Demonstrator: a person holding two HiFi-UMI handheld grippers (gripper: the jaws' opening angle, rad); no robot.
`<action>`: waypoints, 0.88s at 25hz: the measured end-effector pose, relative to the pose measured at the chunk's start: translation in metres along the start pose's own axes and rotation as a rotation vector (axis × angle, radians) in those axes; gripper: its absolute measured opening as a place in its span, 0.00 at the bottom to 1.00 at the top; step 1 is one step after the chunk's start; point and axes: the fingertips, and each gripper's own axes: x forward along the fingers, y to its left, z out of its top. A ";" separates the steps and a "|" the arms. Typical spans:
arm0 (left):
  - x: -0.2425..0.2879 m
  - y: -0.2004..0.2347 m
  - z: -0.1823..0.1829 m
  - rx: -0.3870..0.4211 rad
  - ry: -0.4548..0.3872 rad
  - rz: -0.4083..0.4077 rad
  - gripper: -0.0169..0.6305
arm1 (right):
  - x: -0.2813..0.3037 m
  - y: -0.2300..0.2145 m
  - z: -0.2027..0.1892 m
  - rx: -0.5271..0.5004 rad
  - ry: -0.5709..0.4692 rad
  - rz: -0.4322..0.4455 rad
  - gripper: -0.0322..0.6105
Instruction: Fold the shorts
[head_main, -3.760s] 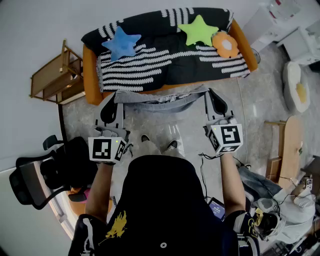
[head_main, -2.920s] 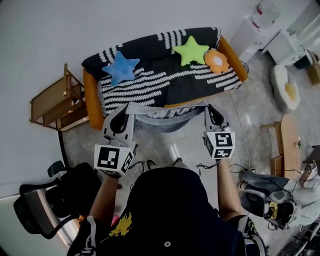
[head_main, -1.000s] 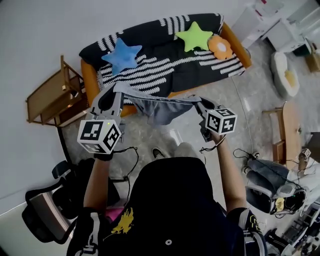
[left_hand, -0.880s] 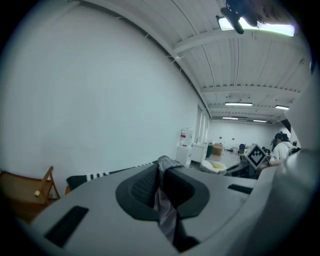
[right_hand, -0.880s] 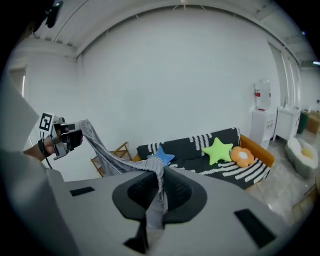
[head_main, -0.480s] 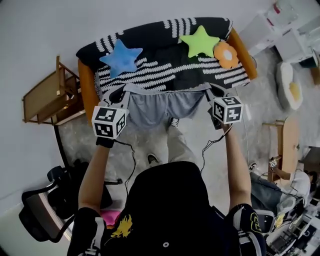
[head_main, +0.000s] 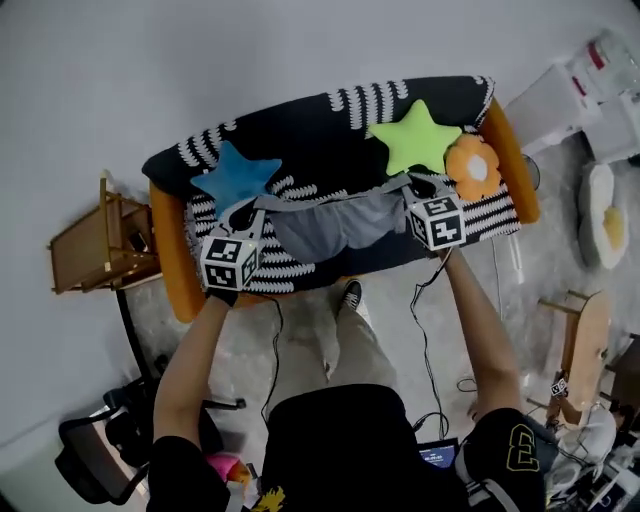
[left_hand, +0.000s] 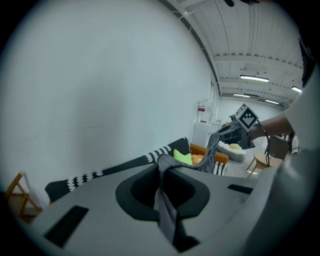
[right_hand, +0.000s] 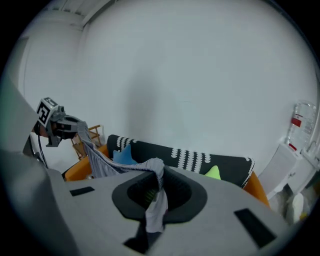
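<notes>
Since a second ago both arms reach farther forward, so the shorts (head_main: 335, 225) no longer hang over the floor. Now the sofa (head_main: 320, 125) lies beneath them. They stretch by their top edge and sag above the seat, not yet laid flat. The left gripper (head_main: 245, 212) and right gripper (head_main: 420, 187) each have jaws clamped on a corner of that edge. No fold shows yet, so laying out and folding seem still to come.
</notes>
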 end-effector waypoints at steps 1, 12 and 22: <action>0.018 0.011 0.006 0.000 0.009 -0.004 0.06 | 0.017 -0.011 0.009 -0.015 -0.005 -0.006 0.11; 0.104 0.073 0.021 0.148 -0.089 -0.022 0.06 | 0.099 -0.049 0.034 -0.025 -0.114 -0.069 0.13; 0.167 0.042 -0.231 0.067 0.171 -0.067 0.06 | 0.184 0.009 -0.233 0.076 0.152 -0.021 0.13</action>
